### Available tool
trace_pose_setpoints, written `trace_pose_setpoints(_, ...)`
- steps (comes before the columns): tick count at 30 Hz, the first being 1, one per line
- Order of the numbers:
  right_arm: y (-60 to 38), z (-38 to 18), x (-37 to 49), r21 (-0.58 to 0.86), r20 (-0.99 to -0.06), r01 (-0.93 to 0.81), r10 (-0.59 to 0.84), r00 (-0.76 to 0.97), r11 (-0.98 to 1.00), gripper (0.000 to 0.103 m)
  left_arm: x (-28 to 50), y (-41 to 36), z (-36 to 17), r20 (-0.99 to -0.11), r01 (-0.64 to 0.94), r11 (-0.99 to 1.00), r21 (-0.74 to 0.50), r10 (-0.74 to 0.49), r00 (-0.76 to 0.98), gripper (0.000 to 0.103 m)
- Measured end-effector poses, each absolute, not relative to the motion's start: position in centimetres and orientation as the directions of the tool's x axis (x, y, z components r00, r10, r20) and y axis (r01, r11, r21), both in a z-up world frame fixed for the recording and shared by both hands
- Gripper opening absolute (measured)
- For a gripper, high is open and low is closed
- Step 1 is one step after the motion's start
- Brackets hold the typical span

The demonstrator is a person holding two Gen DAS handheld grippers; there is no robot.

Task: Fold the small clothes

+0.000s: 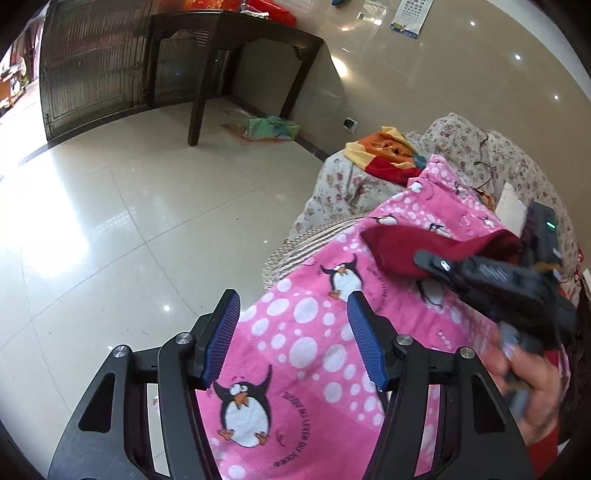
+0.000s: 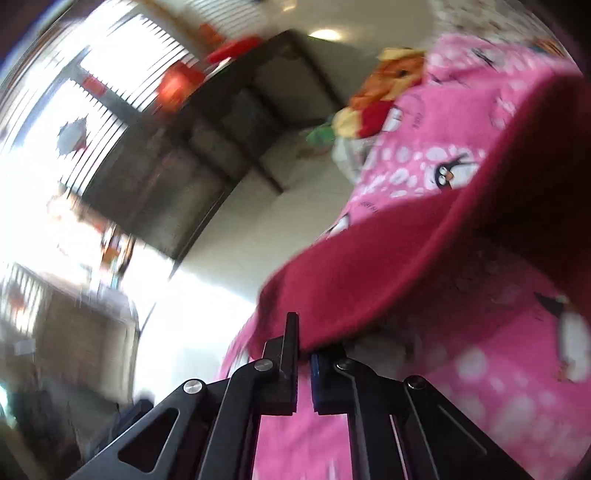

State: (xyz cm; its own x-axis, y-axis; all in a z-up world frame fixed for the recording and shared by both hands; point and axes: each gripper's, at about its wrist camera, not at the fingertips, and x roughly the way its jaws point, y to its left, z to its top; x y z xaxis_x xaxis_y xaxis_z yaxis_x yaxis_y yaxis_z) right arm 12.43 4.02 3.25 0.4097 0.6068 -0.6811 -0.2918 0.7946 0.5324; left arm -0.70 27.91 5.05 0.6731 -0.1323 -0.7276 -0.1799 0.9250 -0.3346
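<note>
A dark red garment (image 1: pixel 424 240) lies on a pink penguin-print blanket (image 1: pixel 314 350). In the left wrist view my right gripper (image 1: pixel 424 257) comes in from the right, held by a person's hand (image 1: pixel 532 387), and is shut on the garment's near edge. The blurred right wrist view shows the same red garment (image 2: pixel 369 277) lifted into a fold, its edge pinched in my right gripper (image 2: pixel 303 343) above the blanket (image 2: pixel 424 155). My left gripper (image 1: pixel 291 299) stands open over the blanket's left edge, with nothing between its blue pads (image 1: pixel 364 332).
A floral cover (image 1: pixel 340 184) lies beyond the blanket, with an orange, yellow and red cloth (image 1: pixel 384 151) on it. A woven mat edge (image 1: pixel 295 251) shows under the blanket. Glossy tiled floor (image 1: pixel 110 221) spreads to the left, with a dark wooden table (image 1: pixel 236 33) and a green bag (image 1: pixel 269 129) behind.
</note>
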Motion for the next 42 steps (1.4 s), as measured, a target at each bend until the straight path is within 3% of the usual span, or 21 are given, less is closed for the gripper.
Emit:
trace_pose_setpoints(4, 0.1, 8.0, 6.2, 0.301, -0.765, -0.471, 0.505, 0.399, 0.829, 0.004, -1.2, 26.4, 6.3, -0.700, -0.131, 0.932, -0.337, -0.156, 0.697, 0.060)
trace_pose_setpoints(7, -5.6, 11.8, 0.4, 0.069, -0.842, -0.520, 0.329, 0.427, 0.852, 0.004, -1.2, 24.2, 7.3, -0.681, -0.077, 0.940, -0.332, -0.183, 0.709, 0.060)
trace_pose_setpoints(11, -13.7, 14.3, -3.4, -0.216, -0.870, -0.430, 0.028, 0.492, 0.877, 0.004, -0.2, 19.5, 8.3, -0.671, 0.010, 0.948, -0.317, -0.231, 0.704, 0.061)
trace_pose_setpoints(15, -20.0, 15.3, -3.4, -0.445, -0.799, -0.254, -0.252, 0.546, 0.859, 0.004, 1.0, 14.0, 9.4, -0.662, 0.113, 0.944, -0.310, -0.299, 0.688, 0.061)
trace_pose_setpoints(19, -24.8, 14.6, -0.5, -0.434, -0.797, -0.146, -0.304, 0.522, 0.889, 0.004, 1.3, 8.3, 10.3, -0.663, 0.200, 0.943, -0.265, -0.329, 0.673, 0.061)
trace_pose_setpoints(26, -30.8, 5.7, 6.9, -0.294, -0.915, -0.026, -0.274, 0.296, 0.955, 0.005, 2.0, 0.9, 11.2, -0.674, 0.307, 0.940, -0.147, -0.322, 0.664, 0.061)
trace_pose_setpoints(28, -30.7, 6.6, 5.4, -0.263, -0.904, -0.009, -0.243, 0.353, 0.965, 0.013, 2.2, 0.2, 11.0, -0.674, 0.314, 0.939, -0.143, -0.325, 0.664, 0.061)
trace_pose_setpoints(30, -30.0, 8.3, 4.2, -0.259, -0.876, -0.009, -0.231, 0.423, 0.966, 0.042, 2.8, -0.3, 10.3, -0.686, 0.318, 0.933, -0.169, -0.343, 0.641, 0.061)
trace_pose_setpoints(33, -28.3, 11.4, 2.9, -0.192, -0.830, -0.004, -0.161, 0.534, 0.981, 0.042, 3.1, -1.0, 8.9, -0.704, 0.324, 0.925, -0.195, -0.363, 0.610, 0.061)
trace_pose_setpoints(36, -25.0, 13.0, 3.9, 0.020, -0.808, -0.183, 0.124, 0.575, 0.983, 0.044, 2.9, -2.0, 7.8, -0.718, 0.333, 0.928, -0.167, -0.346, 0.604, 0.061)
trace_pose_setpoints(41, -19.3, 10.9, 8.2, -0.050, -0.804, -0.274, 0.124, 0.582, 0.960, 0.044, 2.8, -2.4, 6.8, -0.734, 0.333, 0.931, -0.153, -0.333, 0.592, 0.061)
trace_pose_setpoints(42, -18.1, 9.7, 9.4, -0.104, -0.806, -0.271, 0.079, 0.587, 0.957, 0.039, 2.8, -2.3, 6.8, -0.731, 0.327, 0.932, -0.156, -0.331, 0.597, 0.061)
